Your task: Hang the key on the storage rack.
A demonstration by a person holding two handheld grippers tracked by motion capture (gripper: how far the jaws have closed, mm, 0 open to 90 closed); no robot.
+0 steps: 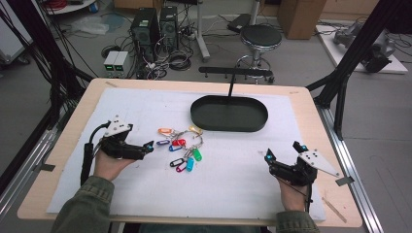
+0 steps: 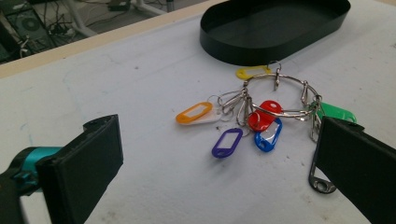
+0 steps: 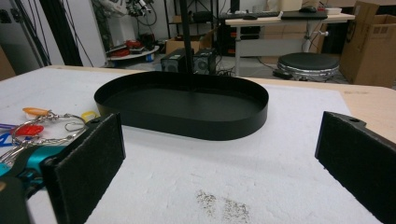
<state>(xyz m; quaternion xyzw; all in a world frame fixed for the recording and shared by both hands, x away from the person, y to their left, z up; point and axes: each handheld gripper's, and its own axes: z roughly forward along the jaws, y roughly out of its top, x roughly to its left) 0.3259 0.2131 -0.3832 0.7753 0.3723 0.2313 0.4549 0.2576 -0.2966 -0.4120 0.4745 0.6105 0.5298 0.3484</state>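
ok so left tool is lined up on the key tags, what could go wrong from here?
1. The left tool is open beside the key-tag bunch; shutting on one loose tag, such as the purple tag, might drag the ring rather than lift it.
2. The tags fan out widely, so dangling ones could catch the black tray rim.
3. The right tool sits open and apart, giving no support.

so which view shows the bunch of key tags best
The left gripper view: the bunch of key tags lies close, ring and separate colours clear. The high view shows it whole but small; the right gripper view catches part at its left edge.
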